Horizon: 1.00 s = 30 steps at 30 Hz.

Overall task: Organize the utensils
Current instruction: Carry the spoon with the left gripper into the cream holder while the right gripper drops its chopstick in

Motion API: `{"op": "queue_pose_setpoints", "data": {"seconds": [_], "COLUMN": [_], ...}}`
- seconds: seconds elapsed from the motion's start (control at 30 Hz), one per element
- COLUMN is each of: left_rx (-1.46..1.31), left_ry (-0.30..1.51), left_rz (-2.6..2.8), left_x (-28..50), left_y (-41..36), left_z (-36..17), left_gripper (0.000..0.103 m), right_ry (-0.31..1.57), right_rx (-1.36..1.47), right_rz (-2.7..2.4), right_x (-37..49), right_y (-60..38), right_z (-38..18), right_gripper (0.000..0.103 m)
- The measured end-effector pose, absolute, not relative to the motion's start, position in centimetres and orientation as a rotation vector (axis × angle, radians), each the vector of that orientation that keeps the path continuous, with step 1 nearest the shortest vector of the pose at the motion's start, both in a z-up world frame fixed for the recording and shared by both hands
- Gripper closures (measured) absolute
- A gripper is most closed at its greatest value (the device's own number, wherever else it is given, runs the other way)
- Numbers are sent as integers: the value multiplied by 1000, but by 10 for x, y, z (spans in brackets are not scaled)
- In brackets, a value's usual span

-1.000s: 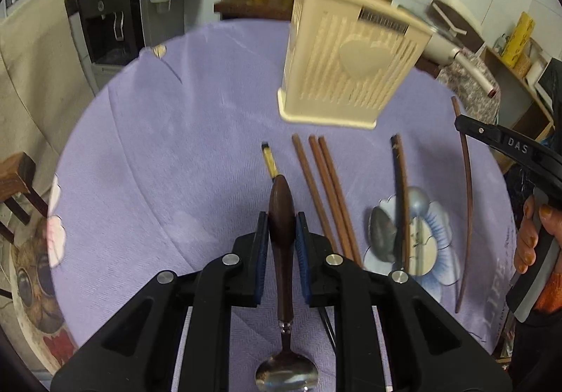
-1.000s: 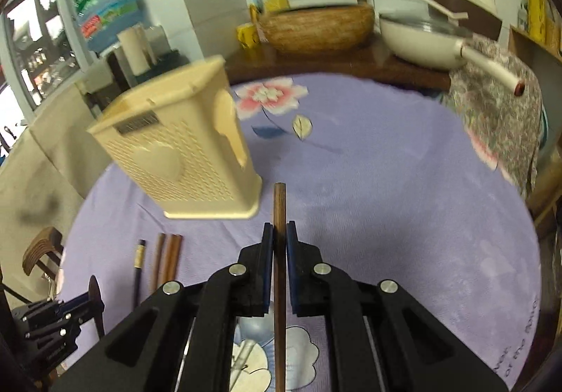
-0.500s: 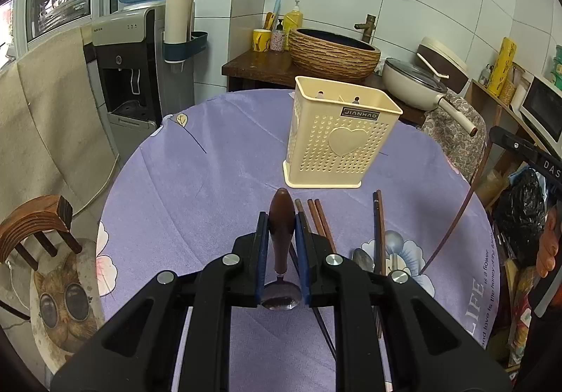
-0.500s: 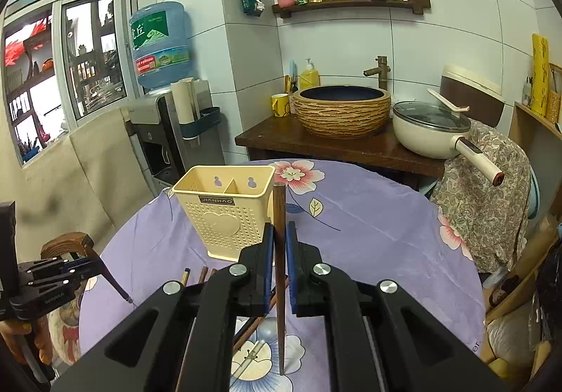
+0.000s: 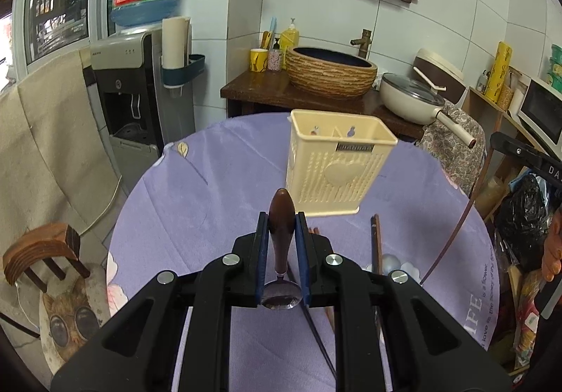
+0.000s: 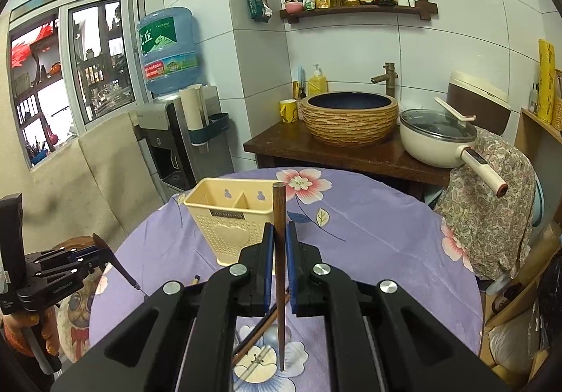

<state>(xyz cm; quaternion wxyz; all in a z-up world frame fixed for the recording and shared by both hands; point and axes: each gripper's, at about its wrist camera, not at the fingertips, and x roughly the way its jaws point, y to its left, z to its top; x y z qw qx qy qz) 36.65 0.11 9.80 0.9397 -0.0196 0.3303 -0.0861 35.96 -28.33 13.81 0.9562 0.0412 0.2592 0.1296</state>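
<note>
My left gripper (image 5: pixel 282 221) is shut on a spoon (image 5: pixel 281 227) by its dark wooden handle, bowl hanging down, above the purple tablecloth (image 5: pixel 217 188). My right gripper (image 6: pixel 277 234) is shut on a brown chopstick (image 6: pixel 280 251), held upright above the table. The cream two-compartment utensil holder (image 5: pixel 333 164) stands beyond both grippers; it also shows in the right wrist view (image 6: pixel 232 220). Loose chopsticks (image 5: pixel 376 244) lie on the cloth in front of the holder. The right gripper's chopstick (image 5: pixel 456 227) shows at the right of the left wrist view.
A wooden counter (image 6: pixel 351 153) with a woven basin (image 6: pixel 349 114) and a cream pan (image 6: pixel 439 135) stands behind the table. A water dispenser (image 5: pixel 140 93) is at the back left. A wooden chair (image 5: pixel 42 251) stands left of the table.
Both grippers have risen higher above the table and tilted up, each keeping its utensil. The holder now sits lower and farther in both views.
</note>
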Motion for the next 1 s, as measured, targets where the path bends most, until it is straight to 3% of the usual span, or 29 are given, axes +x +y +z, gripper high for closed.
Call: {"op": "queue_pose_setpoints", "data": {"seconds": [0.5,0.67,1.0], "left_rx": [-82,-140,-110], "left_ry": [465,508,641], "left_rz": [-142,-159,-142], "left_x": [471,510,529], "left_y": [-35,-47,-61], "left_z": [247,234,144], "left_gripper": [88,87,87], "right_ry": [322,303,466], "right_rx": [161,146,159], "right_rz": [261,198,178], "right_x": [439,466,501], "right_y": [-251,-239,-233], "right_z": [271,254,151], "right_gripper": [96,96,96]}}
